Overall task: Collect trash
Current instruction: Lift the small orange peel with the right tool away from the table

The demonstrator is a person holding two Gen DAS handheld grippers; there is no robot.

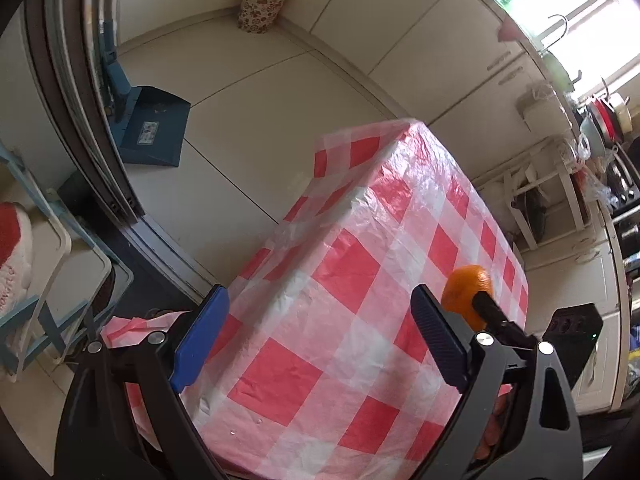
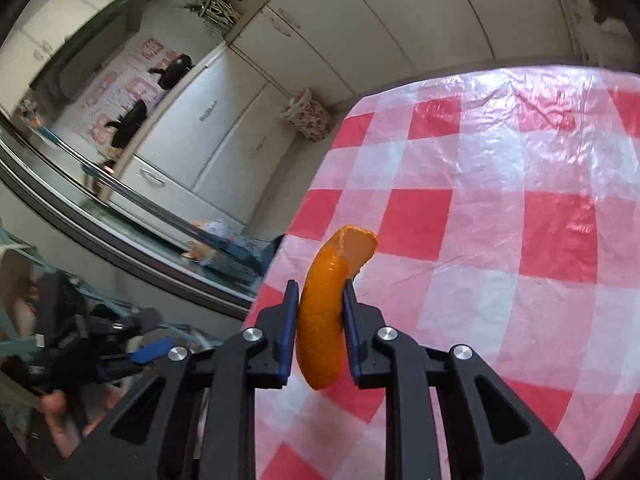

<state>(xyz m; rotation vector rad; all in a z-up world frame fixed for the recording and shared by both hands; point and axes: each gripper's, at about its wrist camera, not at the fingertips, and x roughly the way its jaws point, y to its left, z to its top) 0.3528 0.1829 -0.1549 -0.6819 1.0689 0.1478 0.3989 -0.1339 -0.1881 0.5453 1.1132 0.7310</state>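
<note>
My right gripper (image 2: 320, 292) is shut on a curved piece of orange peel (image 2: 326, 304) and holds it above the near left part of the table with the red and white checked cloth (image 2: 480, 208). The peel (image 1: 466, 290) also shows in the left wrist view, held by the right gripper's black fingers (image 1: 490, 310). My left gripper (image 1: 320, 312) is open and empty above the table cloth (image 1: 360, 280), its blue pads wide apart.
A blue dustpan (image 1: 154, 126) stands on the tiled floor beside a sliding door frame (image 1: 100, 120). A floral bag (image 1: 262, 6) sits in the floor corner; it also shows in the right wrist view (image 2: 310, 114). White cabinets (image 1: 400, 20) line the walls. A cluttered counter (image 1: 600, 140) lies at the right.
</note>
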